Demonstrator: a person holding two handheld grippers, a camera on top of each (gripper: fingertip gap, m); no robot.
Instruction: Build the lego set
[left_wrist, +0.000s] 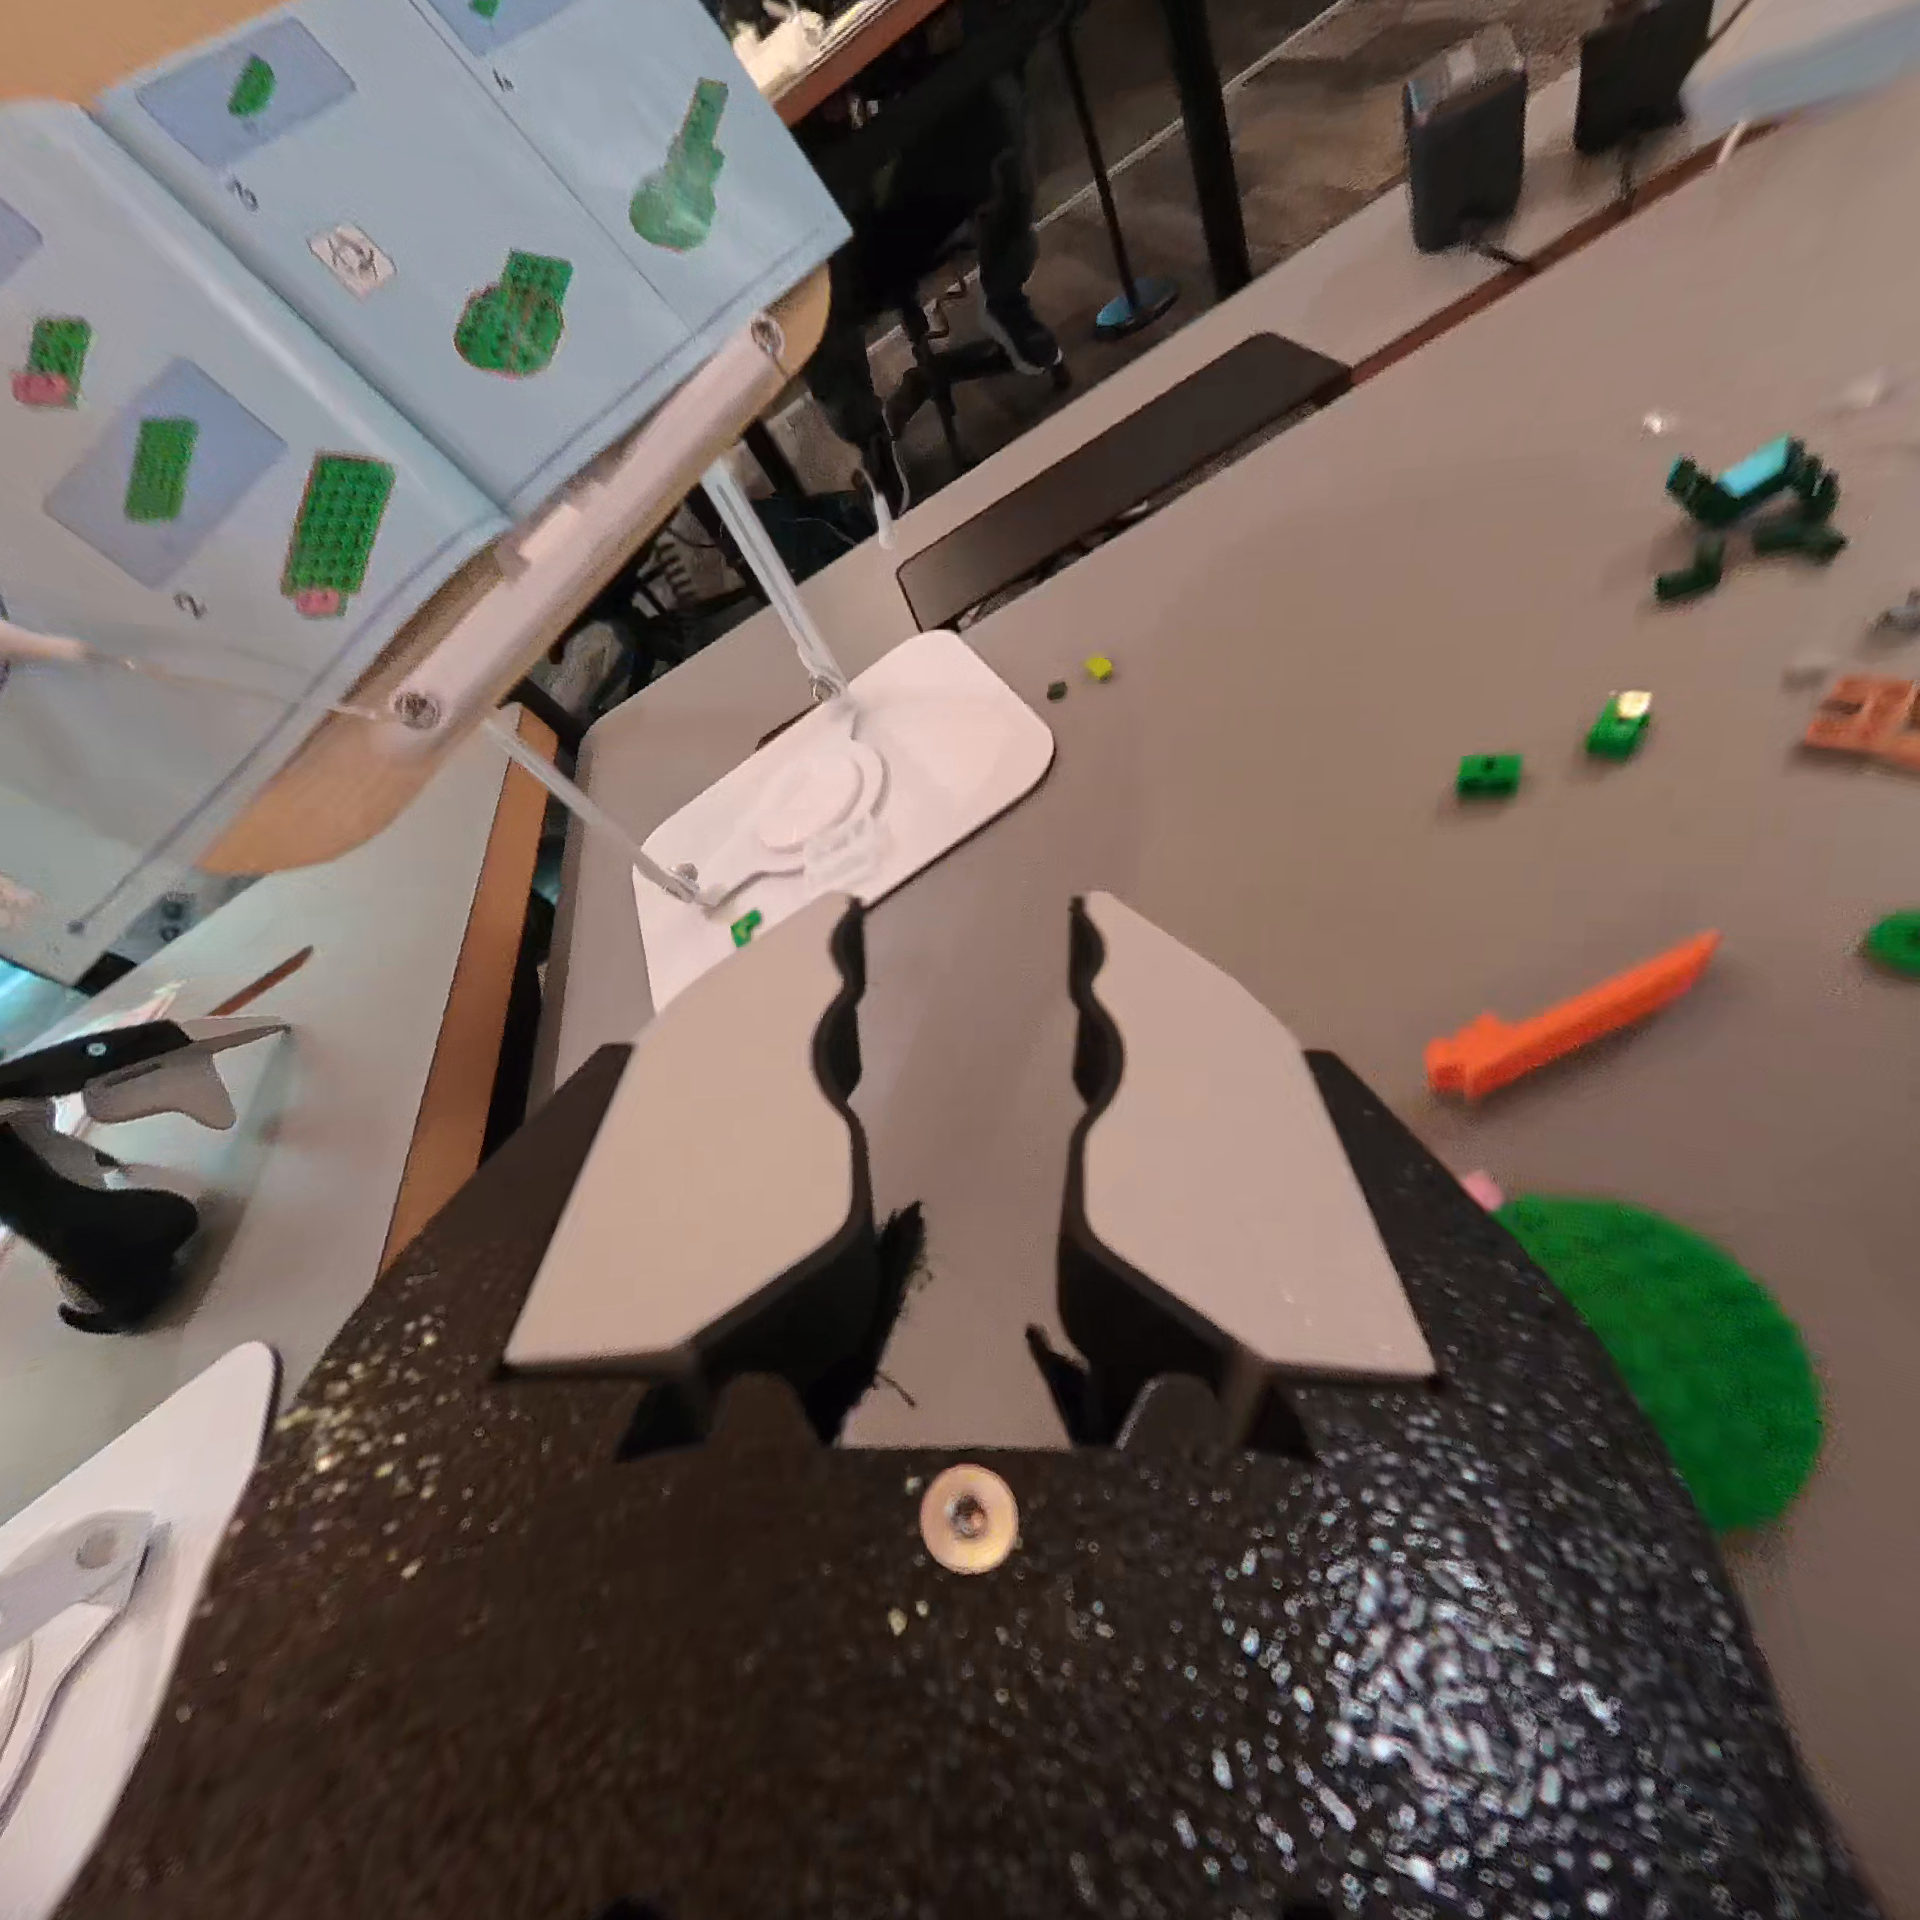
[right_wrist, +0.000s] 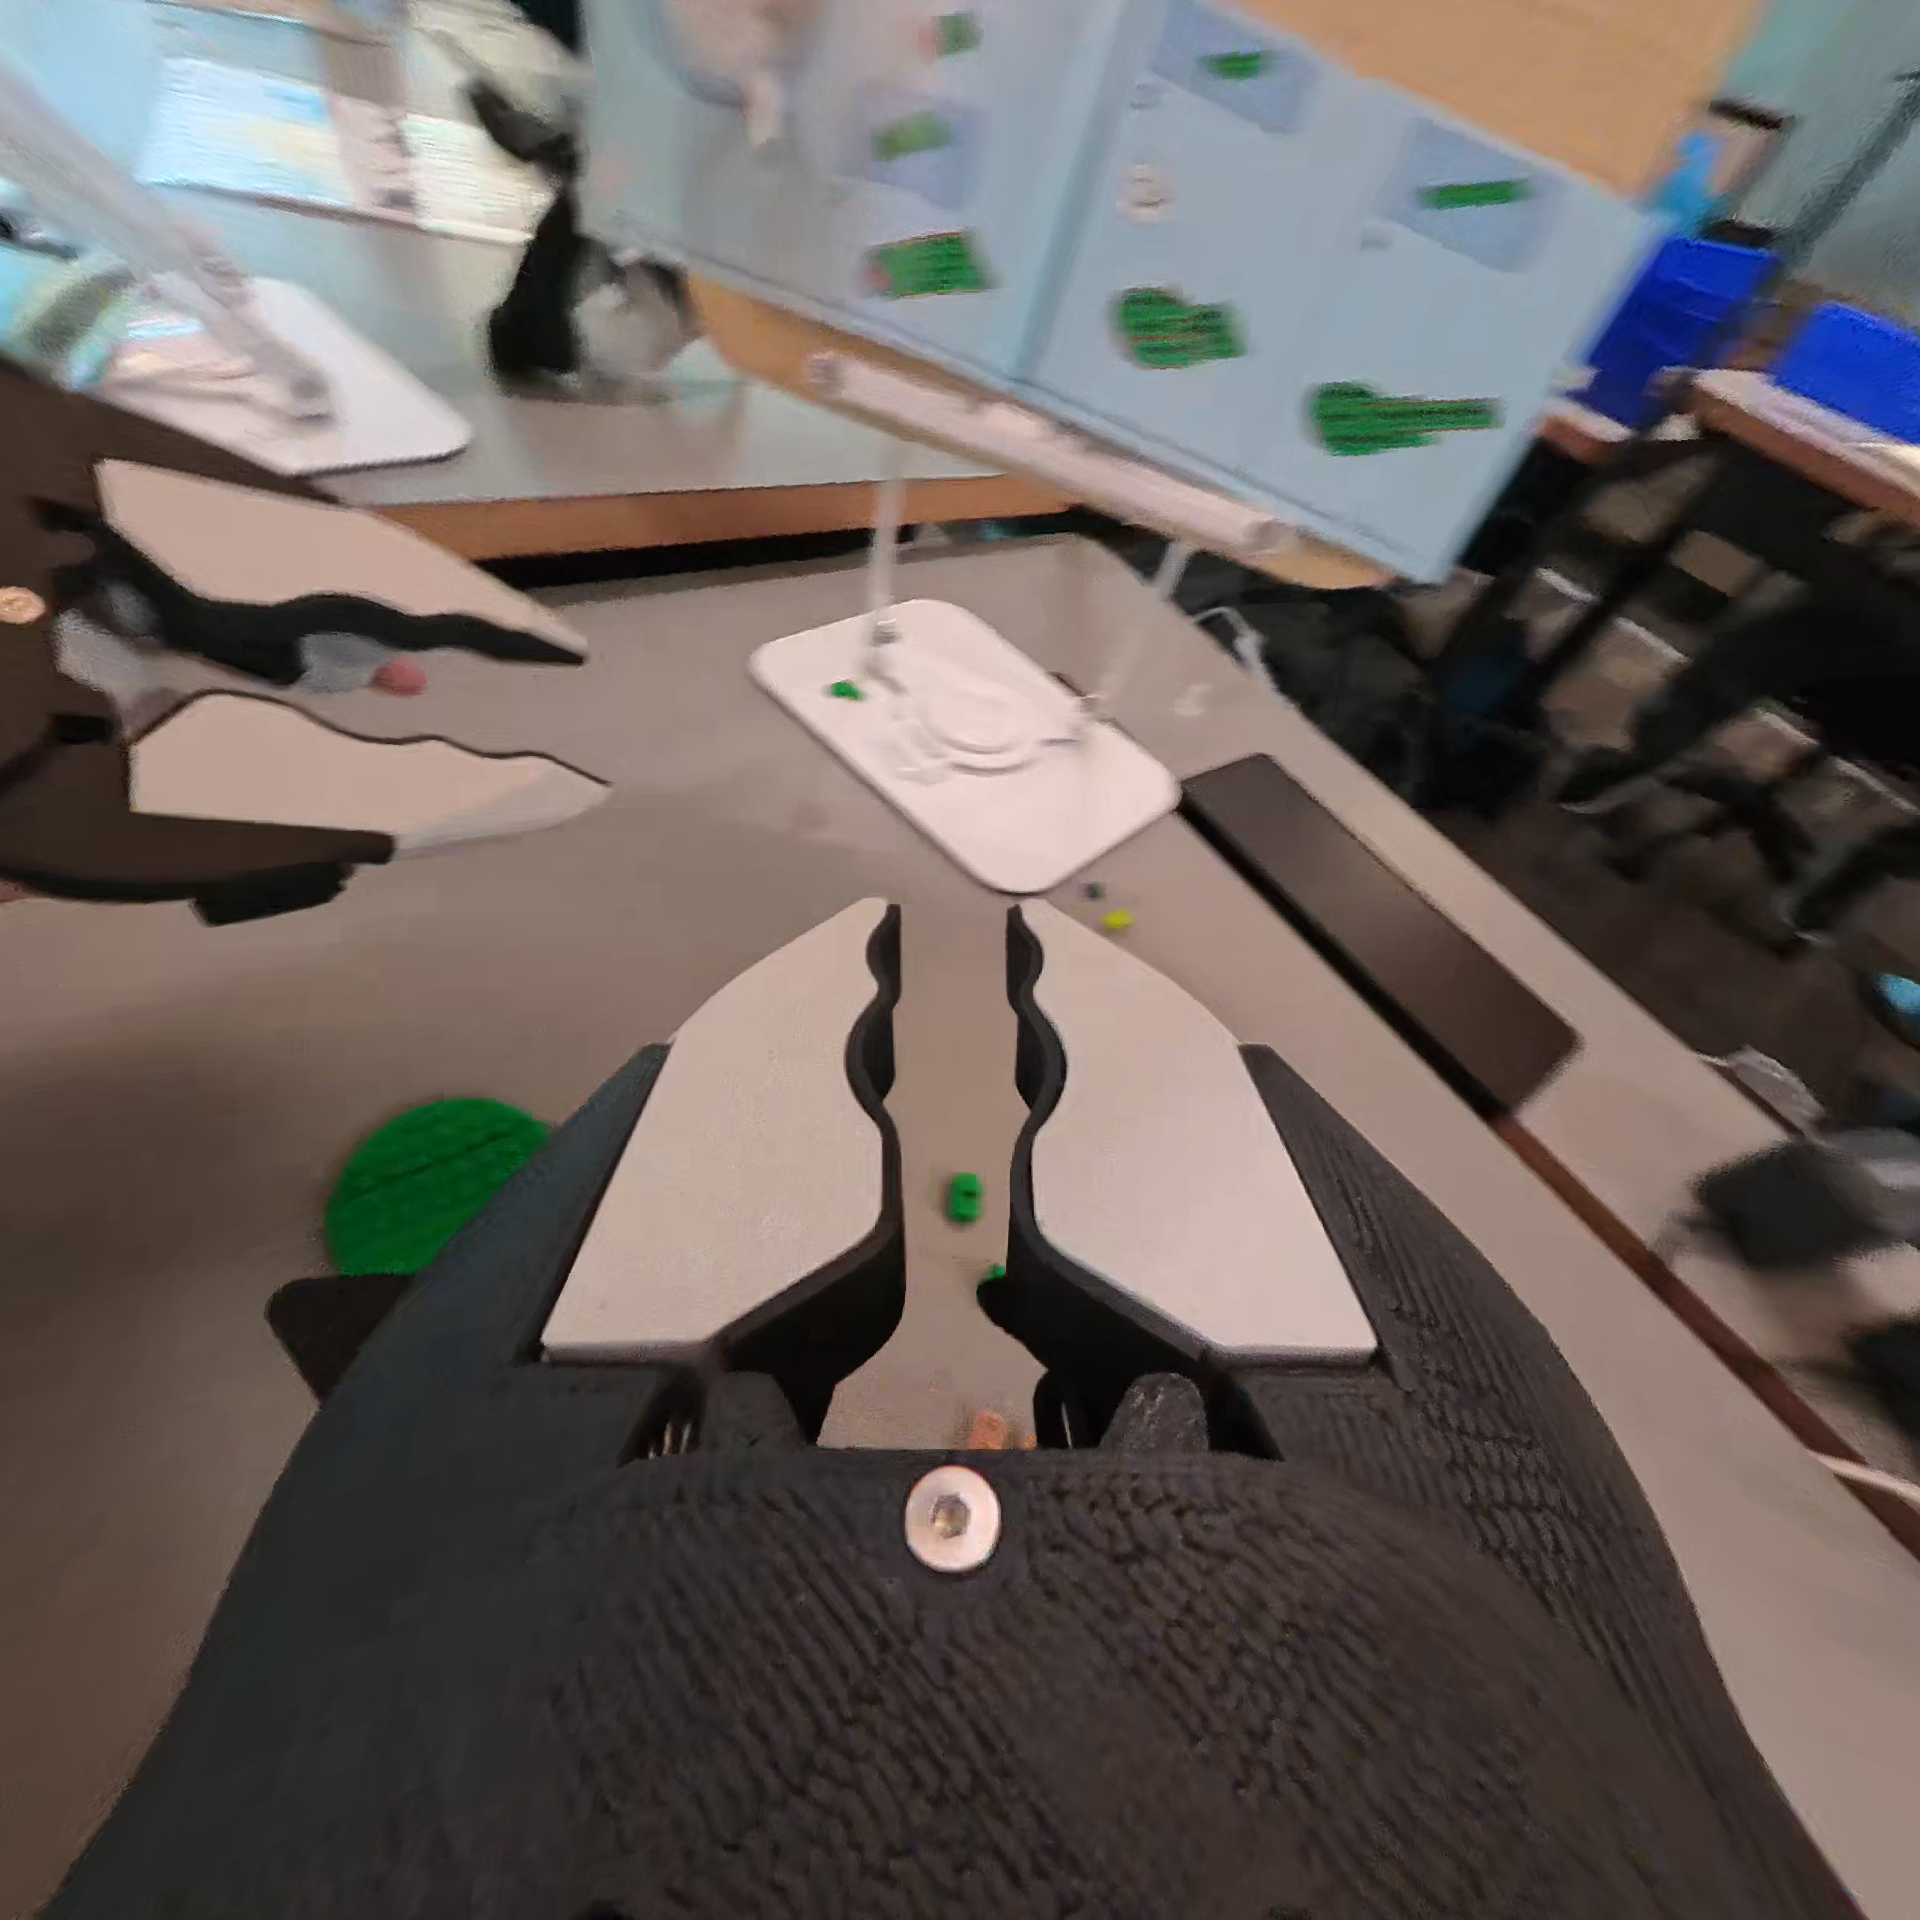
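Observation:
My left gripper (left_wrist: 966, 914) is open and empty above the grey table. It also shows at the left of the right wrist view (right_wrist: 594, 717). A round green plate (left_wrist: 1662, 1351) lies on the table to its right. Farther right lie an orange brick separator (left_wrist: 1569, 1013), two small green bricks (left_wrist: 1489, 774) (left_wrist: 1618, 724) and a dark green figure (left_wrist: 1756, 509). My right gripper (right_wrist: 953, 914) is open and empty, held above the table. A small green brick (right_wrist: 964, 1197) lies on the table below the gap between its fingers. The green plate (right_wrist: 426, 1184) is to its left.
An open instruction booklet (left_wrist: 364, 312) sits on a stand with a white base (left_wrist: 935, 748), also seen ahead in the right wrist view (right_wrist: 1039, 821). A tiny green piece (left_wrist: 745, 928) lies on that base. A black panel (right_wrist: 1371, 935) is set into the table. A brown piece (left_wrist: 1870, 722) lies far right. My hands' fingertips stand some 15 cm from each other. Left tips and right tips are each some 15 cm from the orange brick separator (left_wrist: 1569, 1013). The left tips stand about 15 cm off the green plate (right_wrist: 426, 1184).

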